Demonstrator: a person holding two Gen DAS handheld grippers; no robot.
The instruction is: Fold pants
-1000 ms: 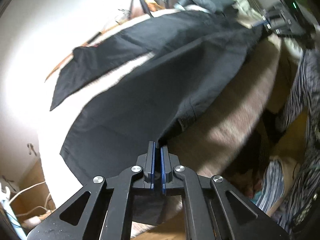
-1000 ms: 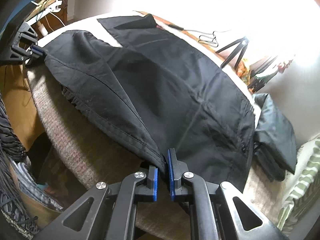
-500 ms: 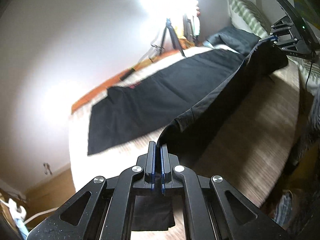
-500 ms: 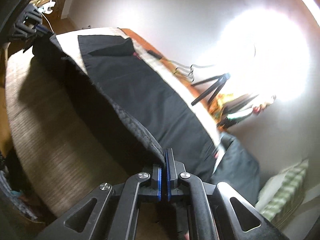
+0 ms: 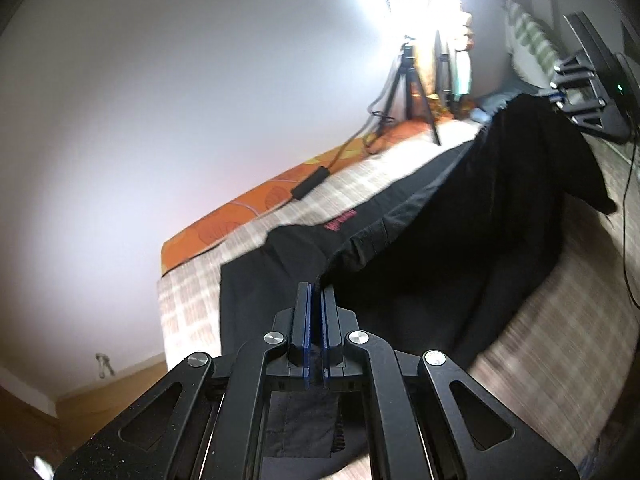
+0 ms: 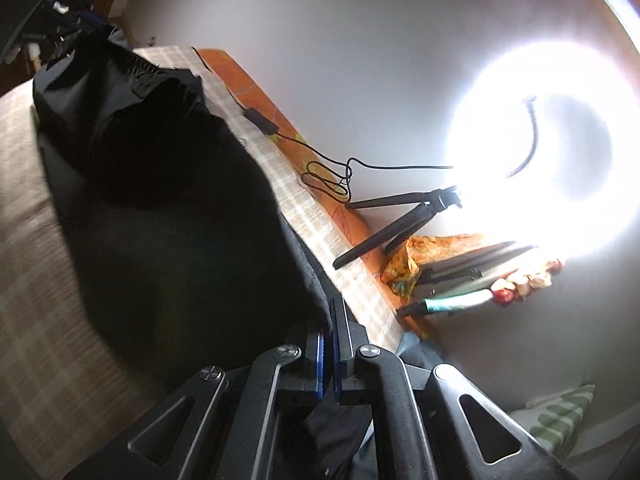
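Black pants [image 5: 460, 240] lie partly on a beige checked bed cover [image 5: 560, 300]. My left gripper [image 5: 316, 292] is shut on one end of the near edge and holds it lifted above the bed. My right gripper [image 6: 332, 312] is shut on the other end of the same edge of the pants [image 6: 168, 208]. The lifted cloth hangs in a dark fold between the two grippers, over the layer still lying flat. The right gripper also shows in the left wrist view [image 5: 560, 96], at the far right.
A ring light [image 6: 532, 140] on a black tripod [image 6: 400, 220] stands at the bed's far side, with a cable [image 6: 328, 176] and a small black box [image 5: 308, 188] on an orange sheet [image 5: 240, 224]. A striped pillow [image 5: 532, 44] lies at the head of the bed.
Both grippers have risen and swung toward the far side, carrying the near edge of the pants up and over the flat layer. The views tilted up toward the wall and light.
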